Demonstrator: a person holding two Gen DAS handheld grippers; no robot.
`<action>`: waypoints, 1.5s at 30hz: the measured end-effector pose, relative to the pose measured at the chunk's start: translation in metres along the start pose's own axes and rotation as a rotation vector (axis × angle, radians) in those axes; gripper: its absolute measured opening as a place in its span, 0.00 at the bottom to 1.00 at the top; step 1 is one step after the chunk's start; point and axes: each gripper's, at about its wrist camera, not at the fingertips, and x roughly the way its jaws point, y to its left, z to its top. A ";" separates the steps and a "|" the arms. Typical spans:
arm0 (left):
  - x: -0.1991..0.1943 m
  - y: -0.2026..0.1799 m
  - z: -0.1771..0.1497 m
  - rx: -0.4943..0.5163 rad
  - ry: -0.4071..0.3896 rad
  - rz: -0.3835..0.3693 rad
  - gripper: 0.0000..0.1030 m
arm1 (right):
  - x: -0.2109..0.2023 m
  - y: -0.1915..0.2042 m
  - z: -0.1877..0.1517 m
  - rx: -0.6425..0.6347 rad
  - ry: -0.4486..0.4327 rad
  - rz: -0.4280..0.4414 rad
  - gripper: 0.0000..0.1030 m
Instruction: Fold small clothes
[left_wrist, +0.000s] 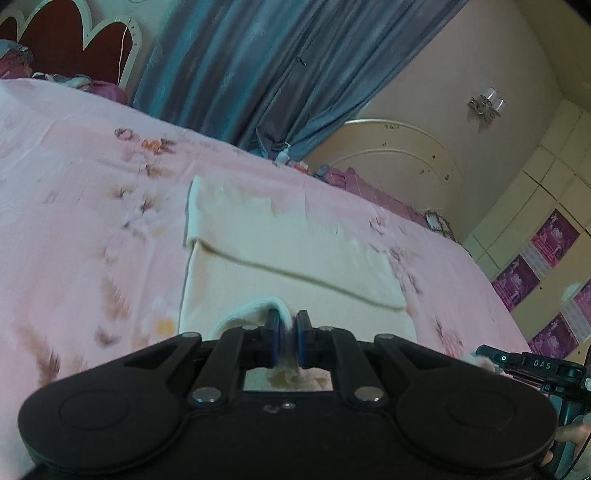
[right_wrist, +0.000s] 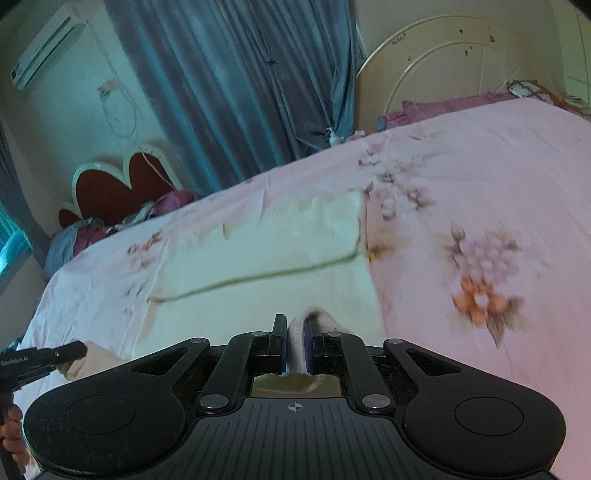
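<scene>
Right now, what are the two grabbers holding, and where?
Both hold the cream garment: the left gripper and right gripper each pinch a bunched bit of its near edge.

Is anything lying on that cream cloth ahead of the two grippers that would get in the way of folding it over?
Nothing visible does. Both the left gripper and the right gripper are shut on the near edge of the cream cloth, and the cloth beyond them on the pink bedsheet is bare.
</scene>
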 end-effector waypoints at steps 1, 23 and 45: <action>0.006 0.000 0.006 0.000 -0.008 0.004 0.08 | 0.007 -0.002 0.007 0.006 -0.005 0.003 0.08; 0.129 0.020 0.072 -0.061 -0.037 0.145 0.08 | 0.157 -0.046 0.086 0.049 0.032 -0.029 0.01; 0.186 0.038 0.107 -0.052 0.005 0.245 0.28 | 0.222 -0.060 0.114 -0.079 0.122 0.005 0.48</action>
